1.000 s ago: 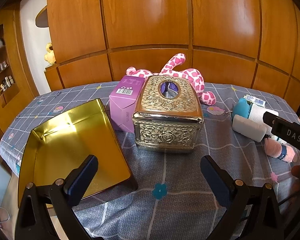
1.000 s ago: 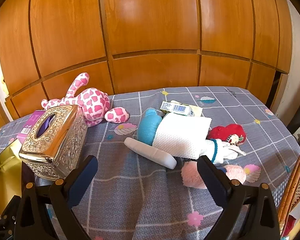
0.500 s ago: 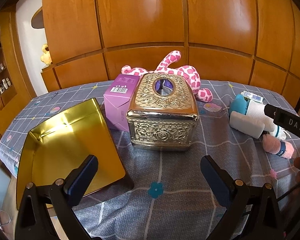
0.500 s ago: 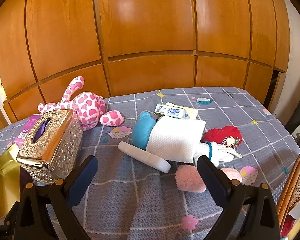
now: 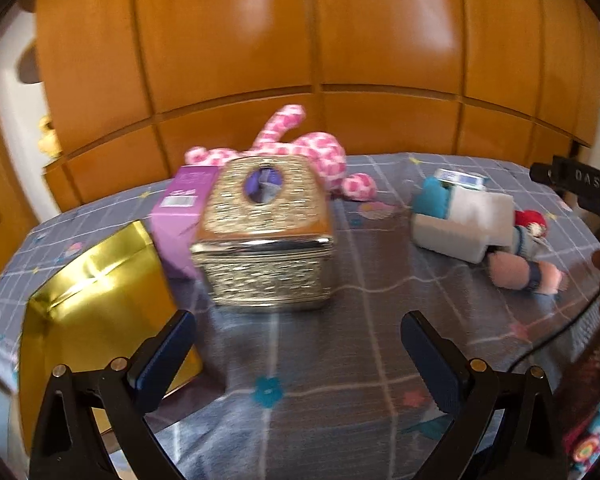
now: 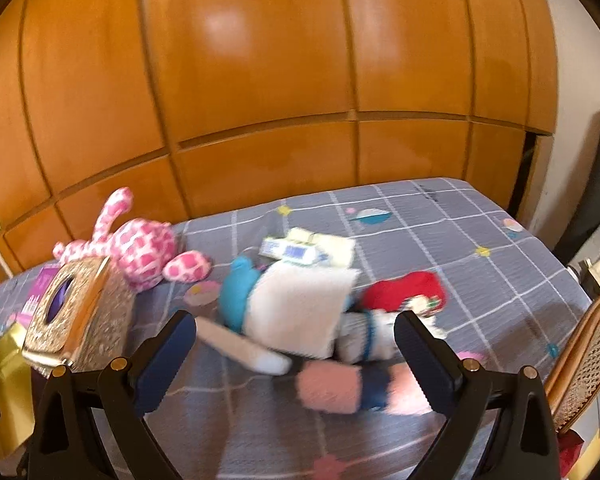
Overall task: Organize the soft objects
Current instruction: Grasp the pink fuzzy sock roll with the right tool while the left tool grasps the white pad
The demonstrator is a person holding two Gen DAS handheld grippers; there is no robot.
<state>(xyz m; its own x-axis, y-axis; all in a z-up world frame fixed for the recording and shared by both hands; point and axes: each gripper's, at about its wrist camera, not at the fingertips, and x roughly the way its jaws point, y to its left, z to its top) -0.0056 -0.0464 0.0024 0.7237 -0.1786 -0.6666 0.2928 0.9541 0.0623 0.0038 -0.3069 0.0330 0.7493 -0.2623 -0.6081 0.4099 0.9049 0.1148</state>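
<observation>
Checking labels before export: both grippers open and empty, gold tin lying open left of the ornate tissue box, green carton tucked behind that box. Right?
One slip: the carton is purple, not green. The left wrist view shows it behind and beside the tissue box. The rest holds: left gripper and right gripper are open and empty, and the gold tin lies open left of the box.

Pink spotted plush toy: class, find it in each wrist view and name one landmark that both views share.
Left wrist view: pink spotted plush toy lies upper centre, behind the ornate metal tissue box.
Right wrist view: the plush lies at left, beyond the same box.
Shared landmark: the tissue box.
</observation>
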